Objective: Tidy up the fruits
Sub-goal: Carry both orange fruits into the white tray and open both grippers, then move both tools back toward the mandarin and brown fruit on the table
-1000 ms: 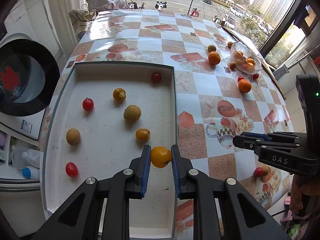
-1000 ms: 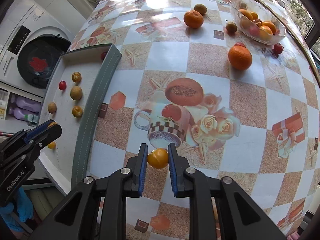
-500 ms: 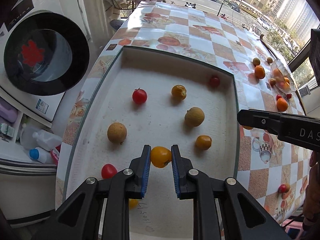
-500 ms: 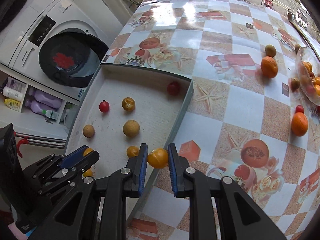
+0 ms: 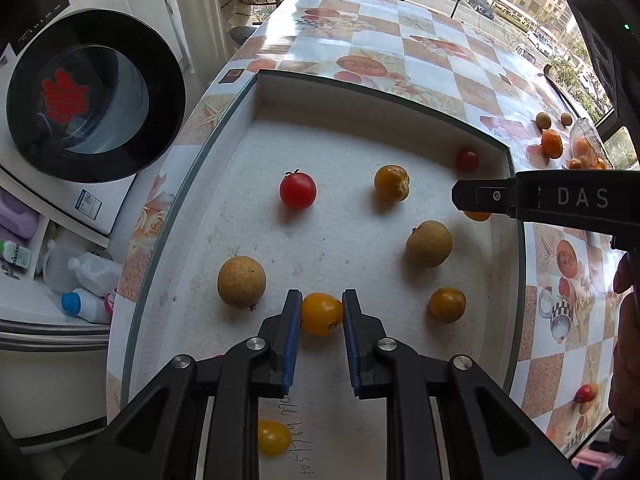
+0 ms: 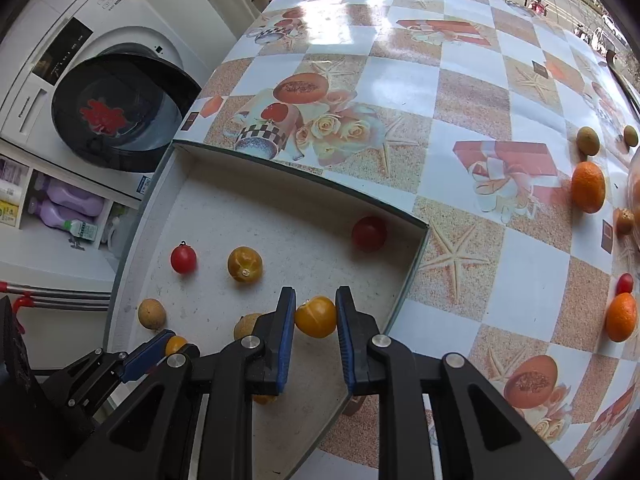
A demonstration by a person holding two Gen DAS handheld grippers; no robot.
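My left gripper (image 5: 322, 314) is clamped on a small yellow-orange tomato (image 5: 321, 313), blue pads pressing both its sides, over the white foam floor of the shallow grey-rimmed tray (image 5: 360, 84). My right gripper (image 6: 315, 316) grips a second yellow-orange tomato (image 6: 316, 317) the same way — it hangs just inside the tray's right-hand edge, close to its far right corner.

Loose in the tray lie a red cherry tomato with a stem (image 5: 297, 191) and a yellow-orange kumquat-like fruit (image 5: 392, 182) toward the far wall, a dark red tomato (image 5: 467, 160) tucked into the far right corner, two tan round longan-like fruits (image 5: 241, 281) and (image 5: 429, 243), a small orange fruit (image 5: 447, 304) near the right edge, and a yellow tomato (image 5: 273, 437) at the near edge under my left fingers.

The tray sits on the checkered fruit-print tablecloth (image 6: 460, 80) — out on it, well apart from the tray, two oranges (image 6: 588, 186) and (image 6: 621, 317) lie near the right edge.
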